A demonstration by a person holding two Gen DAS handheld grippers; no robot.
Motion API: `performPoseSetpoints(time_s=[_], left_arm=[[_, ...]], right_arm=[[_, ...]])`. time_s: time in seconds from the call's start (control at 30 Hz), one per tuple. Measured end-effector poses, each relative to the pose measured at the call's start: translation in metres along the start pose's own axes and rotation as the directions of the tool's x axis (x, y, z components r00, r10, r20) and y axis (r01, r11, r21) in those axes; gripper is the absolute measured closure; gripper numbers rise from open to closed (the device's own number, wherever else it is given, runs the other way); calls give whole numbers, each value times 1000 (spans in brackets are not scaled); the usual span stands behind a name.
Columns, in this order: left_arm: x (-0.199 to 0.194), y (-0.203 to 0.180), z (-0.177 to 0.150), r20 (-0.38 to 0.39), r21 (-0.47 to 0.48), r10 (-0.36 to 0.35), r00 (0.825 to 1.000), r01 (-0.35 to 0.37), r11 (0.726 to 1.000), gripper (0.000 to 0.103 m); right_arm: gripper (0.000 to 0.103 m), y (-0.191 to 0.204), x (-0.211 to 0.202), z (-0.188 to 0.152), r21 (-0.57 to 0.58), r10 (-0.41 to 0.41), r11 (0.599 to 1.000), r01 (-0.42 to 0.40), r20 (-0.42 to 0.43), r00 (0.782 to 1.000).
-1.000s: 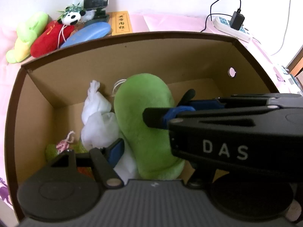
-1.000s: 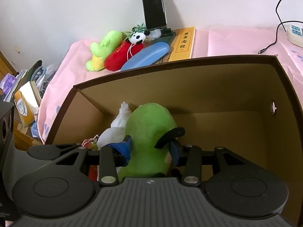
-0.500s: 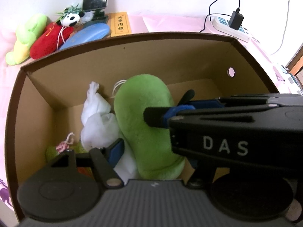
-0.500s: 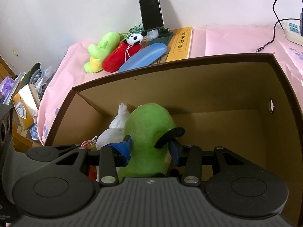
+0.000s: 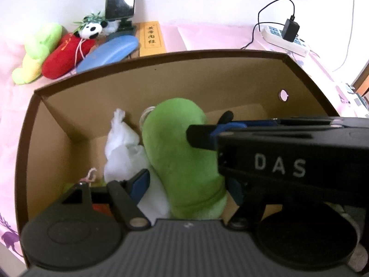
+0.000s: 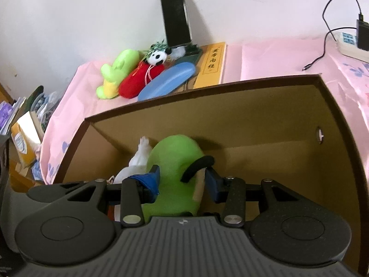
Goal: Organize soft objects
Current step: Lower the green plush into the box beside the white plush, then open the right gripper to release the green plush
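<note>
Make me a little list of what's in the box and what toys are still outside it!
Box: brown cardboard, open top
Inside: green toy, white bundle
Outside, behind the box: lime toy, red toy, panda, blue case
Right gripper: fingers either side of green toy, grip unclear
Left gripper: fingers opening, green toy between them

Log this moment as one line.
stage: green plush in cardboard box | left gripper: fingers opening, plush between | right gripper: fingers straddle plush, grip unclear | pending: red plush outside box
</note>
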State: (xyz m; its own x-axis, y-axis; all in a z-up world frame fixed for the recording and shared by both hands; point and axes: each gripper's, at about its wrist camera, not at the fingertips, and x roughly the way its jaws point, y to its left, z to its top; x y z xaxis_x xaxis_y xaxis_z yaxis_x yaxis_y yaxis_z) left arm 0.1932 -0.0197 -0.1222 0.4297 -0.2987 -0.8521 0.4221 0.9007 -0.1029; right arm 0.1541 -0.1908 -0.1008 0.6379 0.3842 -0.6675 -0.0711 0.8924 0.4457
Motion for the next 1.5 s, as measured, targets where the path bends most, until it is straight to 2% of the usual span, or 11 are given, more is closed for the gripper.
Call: performPoseSetpoints(time_s=[0.2,0.3,0.53,0.87,0.93,1.0,1.23,1.5], left_arm=[[-7,-4,0,23,9,52,998,-52,999,27],[-14,-5,0,32,-4,53,998,-53,999,26],[-37,-14,-6,61,12,116,991,-117,993,24],[-67,-16,-21,74,-16,187,980,-187,982,22],[-73,-16,-25,75,-32,203,976,-201,979,20],[-80,-16,-27,80,-53,209,975,-205,977,13],[-101,-27,-39,128,-47,281,951,-277,960,12],[-122,-28,-50,142,-75,282,949,-274,959,11]], right_arm=[[76,7,-6,0,-20,-41,999,41,37,998],[76,9,-12,0,-25,-52,998,54,59,997],[76,7,-32,-4,39,-68,997,65,100,993],[76,20,-61,-20,8,-35,999,34,119,992],[76,23,-66,-24,-2,-29,1000,30,118,993],[76,26,-70,-26,-16,-19,1000,21,112,994],[76,31,-89,-35,-29,-1,1000,5,143,990],[76,33,-108,-42,-75,15,997,-5,135,991]])
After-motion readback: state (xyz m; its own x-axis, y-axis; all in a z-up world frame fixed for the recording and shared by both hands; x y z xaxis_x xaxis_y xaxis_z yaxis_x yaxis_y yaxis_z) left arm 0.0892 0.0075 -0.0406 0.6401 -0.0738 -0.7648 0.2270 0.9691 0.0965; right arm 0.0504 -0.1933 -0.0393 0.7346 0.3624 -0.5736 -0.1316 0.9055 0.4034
